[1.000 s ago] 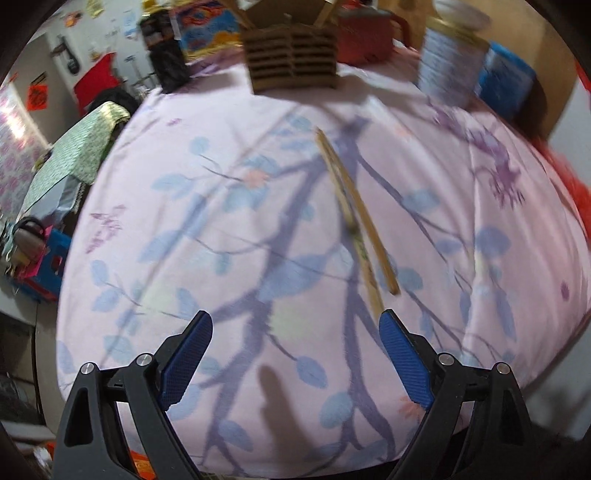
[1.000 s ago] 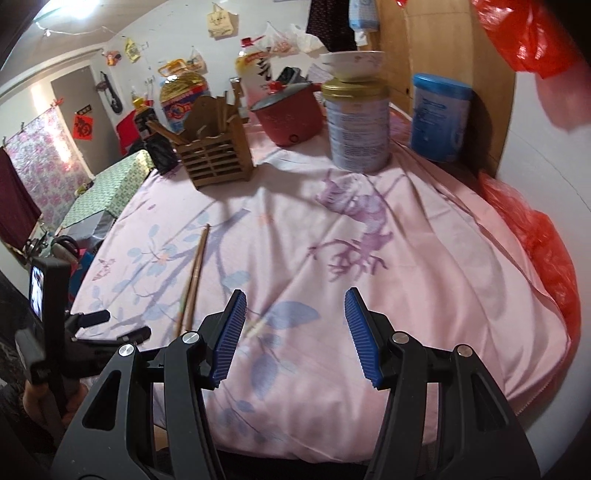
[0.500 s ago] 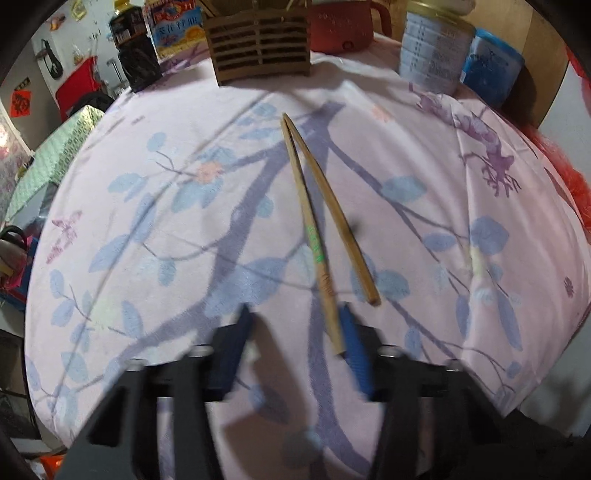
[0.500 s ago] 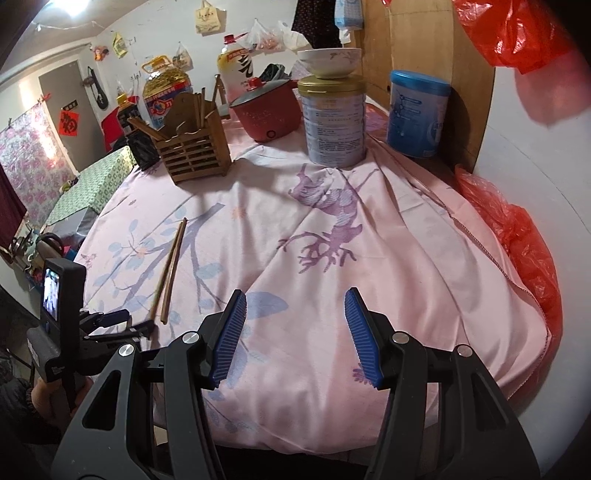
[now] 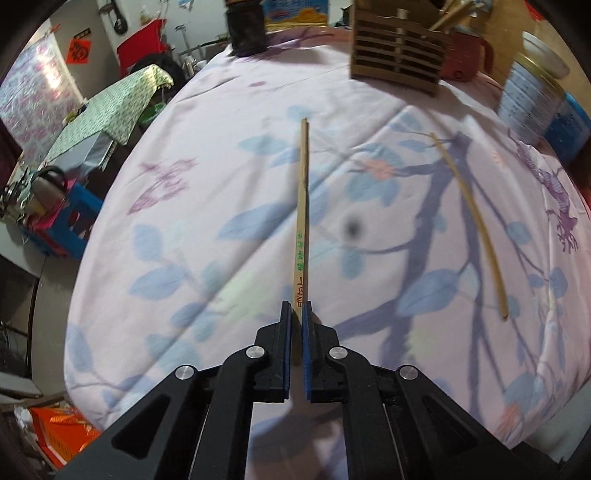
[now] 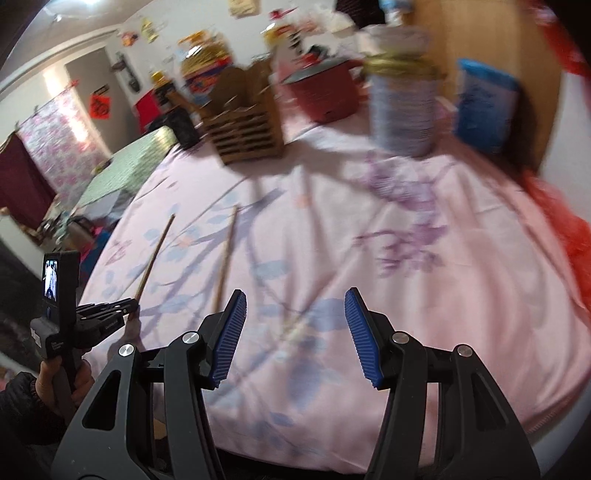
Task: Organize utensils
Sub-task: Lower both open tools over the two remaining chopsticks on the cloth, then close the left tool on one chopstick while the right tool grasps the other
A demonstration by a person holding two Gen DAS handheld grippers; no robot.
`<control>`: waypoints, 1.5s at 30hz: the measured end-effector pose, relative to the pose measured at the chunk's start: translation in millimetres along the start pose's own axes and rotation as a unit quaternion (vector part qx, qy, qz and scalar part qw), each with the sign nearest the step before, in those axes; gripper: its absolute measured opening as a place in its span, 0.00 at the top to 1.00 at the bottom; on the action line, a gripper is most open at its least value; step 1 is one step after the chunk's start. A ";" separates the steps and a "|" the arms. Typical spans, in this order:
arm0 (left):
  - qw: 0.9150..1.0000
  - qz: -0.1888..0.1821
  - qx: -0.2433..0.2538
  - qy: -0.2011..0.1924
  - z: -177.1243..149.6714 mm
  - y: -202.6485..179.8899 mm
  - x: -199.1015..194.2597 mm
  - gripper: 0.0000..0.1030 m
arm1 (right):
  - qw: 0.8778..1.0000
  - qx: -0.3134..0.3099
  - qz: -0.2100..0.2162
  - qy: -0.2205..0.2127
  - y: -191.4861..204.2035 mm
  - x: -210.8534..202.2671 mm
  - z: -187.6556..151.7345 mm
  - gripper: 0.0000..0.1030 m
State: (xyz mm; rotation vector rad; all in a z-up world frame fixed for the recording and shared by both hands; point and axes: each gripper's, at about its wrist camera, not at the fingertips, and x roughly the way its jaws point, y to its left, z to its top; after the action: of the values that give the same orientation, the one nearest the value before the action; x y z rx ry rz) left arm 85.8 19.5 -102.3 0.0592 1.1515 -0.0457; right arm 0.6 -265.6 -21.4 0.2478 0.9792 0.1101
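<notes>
A bamboo chopstick (image 5: 302,206) with green and red print is clamped at its near end between the blue pads of my left gripper (image 5: 296,308), which is shut on it. The stick points away over the pink floral tablecloth (image 5: 207,177). A second chopstick (image 5: 476,229) lies loose on the cloth to the right. The slatted wooden utensil holder (image 5: 397,62) stands at the far side with sticks in it. In the right wrist view my right gripper (image 6: 295,321) hangs open over the cloth with nothing between its fingers. To its left are the loose chopstick (image 6: 226,258), the held chopstick (image 6: 155,254) and the left gripper (image 6: 127,308).
Behind the holder (image 6: 245,136) stand a red pot (image 6: 325,92), a tall tin (image 6: 402,107) and a blue canister (image 6: 484,110). A black jar (image 5: 245,27) sits far left. The round table's edge drops off at left and front. A hand (image 6: 64,384) grips the left tool.
The left gripper closed from wide open onto one chopstick and swung it left, apart from the other. The right gripper stayed open and shifted, its view now blurred.
</notes>
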 end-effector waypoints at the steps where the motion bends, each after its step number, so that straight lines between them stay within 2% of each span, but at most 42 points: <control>1: 1.000 0.001 0.000 0.001 -2.5 5.0 -1.1 0.94 | 1.000 -0.007 0.007 0.006 6.3 7.5 0.8 0.46; 6: 1.000 0.003 0.014 0.007 -10.0 20.4 -5.4 0.92 | 0.997 -0.057 0.030 0.035 45.9 48.4 0.2 0.46; 9: 1.000 0.006 0.030 0.007 -12.4 25.8 -6.3 0.91 | 0.996 -0.056 0.048 0.054 59.8 66.1 -0.9 0.46; 13: 0.999 0.005 0.039 0.006 -10.8 33.0 -5.2 0.76 | 0.995 -0.039 0.056 0.069 65.8 80.0 -1.9 0.46; 20: 0.999 -0.023 0.032 0.007 -10.4 45.8 -5.9 0.76 | 0.995 -0.032 0.054 0.077 72.1 86.9 -3.5 0.47; 28: 0.997 -0.047 0.057 0.004 -15.3 32.2 -4.8 0.74 | 0.995 -0.031 0.039 0.087 67.3 89.0 -10.1 0.47; 30: 0.997 -0.048 0.063 -0.001 -16.2 28.3 -4.8 0.78 | 0.995 -0.029 0.036 0.087 64.4 89.9 -12.6 0.47; 31: 0.997 -0.054 0.060 -0.001 -15.9 27.6 -4.7 0.90 | 0.995 -0.030 0.035 0.085 63.4 90.2 -13.6 0.50; 32: 0.997 -0.058 0.058 0.000 -15.8 28.1 -4.5 0.94 | 0.995 -0.031 0.035 0.084 63.0 90.9 -14.6 0.53; 40: 0.998 -0.044 0.054 0.006 -21.3 33.2 -6.7 0.94 | 0.995 -0.061 0.034 0.076 72.3 95.9 -20.7 0.59; 45: 0.998 -0.042 0.055 0.007 -22.2 35.3 -6.9 0.94 | 0.992 -0.100 0.023 0.072 84.3 100.4 -28.7 0.71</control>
State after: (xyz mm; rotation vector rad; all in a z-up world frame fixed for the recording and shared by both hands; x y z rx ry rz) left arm 65.2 56.4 -104.1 0.1086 1.1646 -0.1823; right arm 34.1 -159.2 -96.1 0.0783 1.0983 0.2700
